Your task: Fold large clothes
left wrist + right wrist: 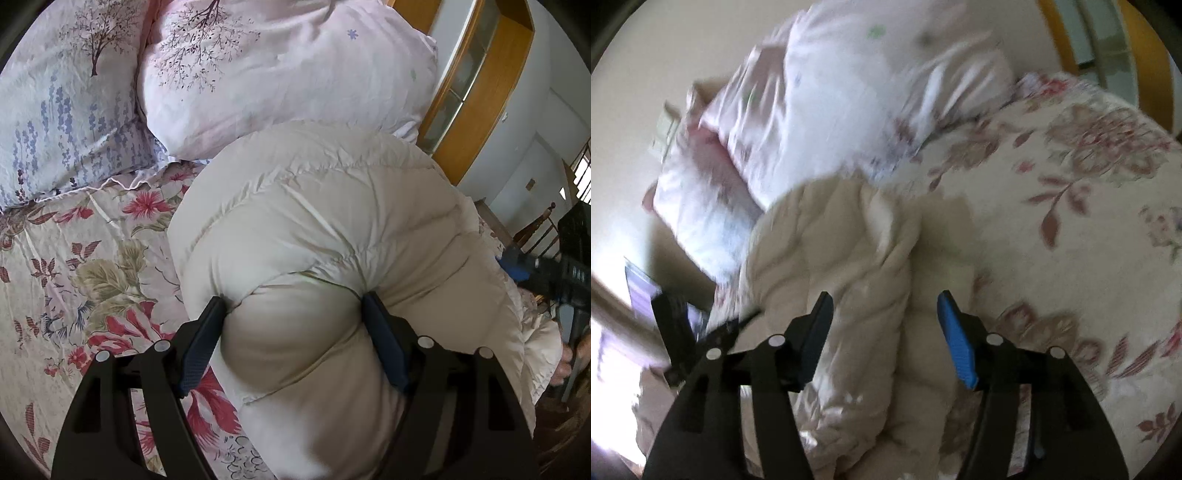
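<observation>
The cream puffy jacket (332, 229) lies bundled on the bed, on the flowered bedsheet (92, 266), with its far end just touching the pink pillow (280, 74). It is thick and quilted, with soft seams that run across it.

The left gripper (295, 317) pinches a fat roll of this jacket near its close end. Both dark pads press into the fabric, one on each side, and the cloth bulges out between them, so the jaws stand wide but they are holding.

The right gripper (884, 317) is spread. In its own view, which is blurred, the jacket (831, 266) lies under and between the fingers, but the blue pad on the right stands clear of the cloth and the dark pad on the left only comes beside a fold; I see no pressing there. In the left wrist view this gripper shows as a dark blurred shape at the right edge, beside the jacket.

To the left of the pink pillow lies a second pillow with purple flowers (62, 122). Far on the right stands a wooden frame with glass panels (476, 85), and behind it a pale wall.
</observation>
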A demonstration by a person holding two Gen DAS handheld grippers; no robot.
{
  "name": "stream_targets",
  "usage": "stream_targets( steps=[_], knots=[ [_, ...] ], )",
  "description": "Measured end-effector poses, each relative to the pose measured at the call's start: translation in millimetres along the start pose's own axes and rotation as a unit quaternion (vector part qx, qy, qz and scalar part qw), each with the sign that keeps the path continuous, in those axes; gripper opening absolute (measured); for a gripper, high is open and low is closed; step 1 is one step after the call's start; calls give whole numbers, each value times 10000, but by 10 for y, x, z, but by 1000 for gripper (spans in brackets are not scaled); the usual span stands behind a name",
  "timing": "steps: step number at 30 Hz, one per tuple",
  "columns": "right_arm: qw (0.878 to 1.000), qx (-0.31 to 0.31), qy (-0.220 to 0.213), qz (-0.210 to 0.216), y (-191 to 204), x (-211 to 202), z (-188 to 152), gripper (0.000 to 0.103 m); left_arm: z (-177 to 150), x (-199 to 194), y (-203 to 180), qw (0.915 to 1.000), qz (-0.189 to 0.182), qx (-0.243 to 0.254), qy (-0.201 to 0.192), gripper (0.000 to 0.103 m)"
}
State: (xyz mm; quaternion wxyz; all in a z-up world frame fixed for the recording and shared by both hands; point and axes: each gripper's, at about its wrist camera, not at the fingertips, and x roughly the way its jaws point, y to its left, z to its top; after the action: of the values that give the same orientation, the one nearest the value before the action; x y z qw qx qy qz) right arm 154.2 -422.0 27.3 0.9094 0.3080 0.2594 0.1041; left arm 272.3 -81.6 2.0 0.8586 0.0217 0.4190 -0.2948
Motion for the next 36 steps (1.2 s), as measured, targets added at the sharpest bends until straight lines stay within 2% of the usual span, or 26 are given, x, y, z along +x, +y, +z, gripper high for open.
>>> stream_targets(
  steps=[3, 4, 7, 9, 15, 17, 20, 23, 26, 29, 31, 33, 36],
  knots=[
    [9996, -95, 254, 78, 72, 148, -95, 21, 1, -1, 0, 10000, 11, 3, 4, 77],
    [9997, -62, 216, 43, 71, 150, -118, 16, -1, -2, -2, 10000, 18, 7, 4, 77],
    [9999, 27, 60, -124, 22, 114, -162, 12, -13, -4, -31, 10000, 30, 46, -6, 77],
    [9993, 61, 33, -377, -31, 142, -209, 11, -13, 5, -54, 10000, 35, 88, -11, 77],
    [9981, 139, 13, -607, -150, 318, -362, 9, -23, -44, -139, 9995, 115, 225, -179, 77],
    [9977, 123, -19, -669, -152, 331, -393, 9, -53, -207, -178, 9991, 100, 216, -348, 70],
    [9974, 133, -58, -709, -178, 325, -416, 9, -144, -534, -328, 9968, -22, 401, -693, 69],
    [9973, 196, -98, -697, -218, 323, -421, 9, -330, -853, -583, 9919, -370, 804, -912, 69],
    [9969, 177, -136, -759, -208, 324, -424, 10, -488, -936, -814, 9876, -623, 1221, -769, 69],
    [9961, 152, -161, -857, -194, 313, -416, 14, -570, -680, -913, 9894, -452, 1350, -299, 69],
    [9950, 95, -189, -975, -167, 265, -400, 25, -591, -483, -861, 9914, -468, 1222, -24, 69],
    [9917, -102, -370, -1225, -84, 103, -400, 31, -579, -412, -810, 9924, -541, 1105, 73, 69],
    [9873, -456, -943, -1195, 119, -294, -491, 32, -594, -417, -772, 9928, -544, 1068, 73, 69]
  ],
)
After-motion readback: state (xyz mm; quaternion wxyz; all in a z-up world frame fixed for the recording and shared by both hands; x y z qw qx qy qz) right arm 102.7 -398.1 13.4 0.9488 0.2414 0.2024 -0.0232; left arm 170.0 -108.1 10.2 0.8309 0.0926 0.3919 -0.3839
